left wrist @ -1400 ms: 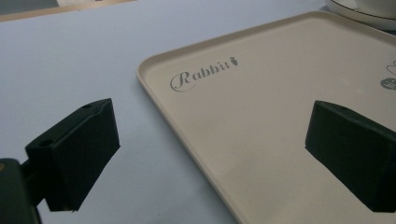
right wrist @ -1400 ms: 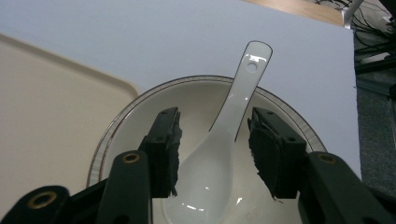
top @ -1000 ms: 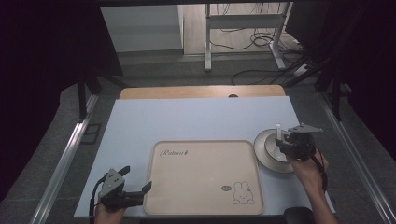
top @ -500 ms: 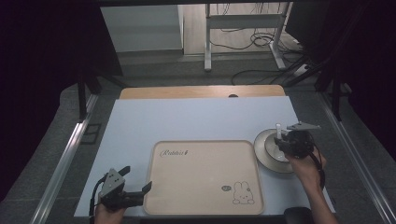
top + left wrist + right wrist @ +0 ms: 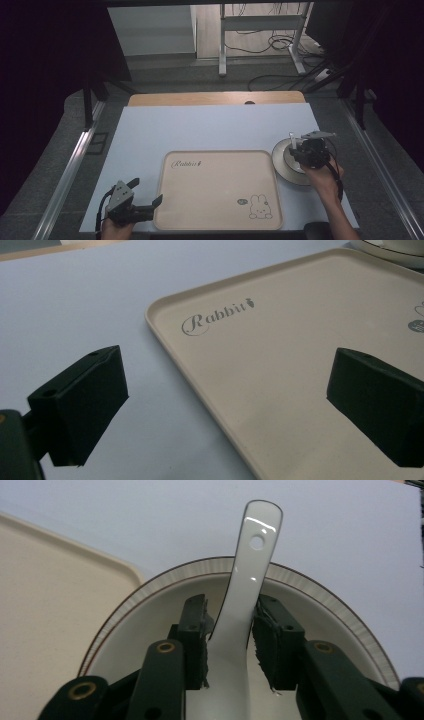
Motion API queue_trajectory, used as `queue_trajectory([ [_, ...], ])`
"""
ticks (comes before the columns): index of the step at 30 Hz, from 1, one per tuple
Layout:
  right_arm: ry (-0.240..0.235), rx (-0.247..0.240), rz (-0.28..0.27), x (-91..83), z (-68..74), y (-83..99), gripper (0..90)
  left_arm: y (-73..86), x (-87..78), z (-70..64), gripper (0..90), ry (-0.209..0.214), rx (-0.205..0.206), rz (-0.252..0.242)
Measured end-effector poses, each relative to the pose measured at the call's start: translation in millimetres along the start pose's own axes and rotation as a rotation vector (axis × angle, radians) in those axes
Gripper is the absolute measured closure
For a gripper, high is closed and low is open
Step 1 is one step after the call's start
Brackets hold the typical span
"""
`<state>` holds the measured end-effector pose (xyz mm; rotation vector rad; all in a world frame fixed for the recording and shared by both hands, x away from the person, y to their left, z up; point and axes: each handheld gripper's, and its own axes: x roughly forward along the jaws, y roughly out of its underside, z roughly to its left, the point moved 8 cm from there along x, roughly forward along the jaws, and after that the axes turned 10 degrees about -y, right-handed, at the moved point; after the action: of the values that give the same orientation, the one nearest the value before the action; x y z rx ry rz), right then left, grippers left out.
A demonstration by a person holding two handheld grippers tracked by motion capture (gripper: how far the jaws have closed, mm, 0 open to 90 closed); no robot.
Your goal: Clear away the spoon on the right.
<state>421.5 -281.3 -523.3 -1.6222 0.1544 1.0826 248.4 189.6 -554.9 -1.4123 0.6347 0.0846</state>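
The right gripper (image 5: 231,645) is clamping the handle of a white ceramic spoon (image 5: 245,590), with one black pad pressing on each side of it. The handle is rising past the fingertips and ending in a rounded tip with a small hole. Directly beneath and beyond the jaws, a round plate (image 5: 320,600) with a ribbed, brown-edged rim is sitting on the pale blue table (image 5: 125,520). To this gripper's left, the corner of a beige tray (image 5: 45,580) is lying just beside the plate.

In the high view, the right gripper (image 5: 300,150) is hovering over the plate (image 5: 280,155), with the spoon (image 5: 291,140) standing up from it.

The left gripper (image 5: 225,405) is standing wide apart and holding nothing. Its jaws are straddling the tray's (image 5: 280,365) near left edge: one jaw is hanging over the bare table (image 5: 75,300), the other over the tray's inner surface. Ahead of it, the word "Rabbit" is printed on the tray. In the high view, the left gripper (image 5: 150,205) is sitting at the tray's (image 5: 220,190) corner.
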Motion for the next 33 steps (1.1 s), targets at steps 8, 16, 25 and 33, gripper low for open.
queue_trajectory([
  [8,-0.024,-0.008,0.009,2.8,5.0,-1.7,71.5,-0.2,-0.2,-0.1,2.8,0.000,0.001,-0.001],
  [16,-0.093,0.004,0.005,1.7,6.8,-1.2,74.3,-0.2,-0.3,0.1,2.8,-0.001,0.000,-0.001],
  [25,-0.093,0.006,-0.024,-5.5,2.6,-1.4,74.7,-0.2,-0.2,0.0,2.8,-0.001,0.001,-0.001],
  [33,-0.077,-0.005,-0.040,-13.6,2.1,-4.3,74.8,-0.2,-0.1,-0.1,2.8,-0.001,0.001,0.000],
])
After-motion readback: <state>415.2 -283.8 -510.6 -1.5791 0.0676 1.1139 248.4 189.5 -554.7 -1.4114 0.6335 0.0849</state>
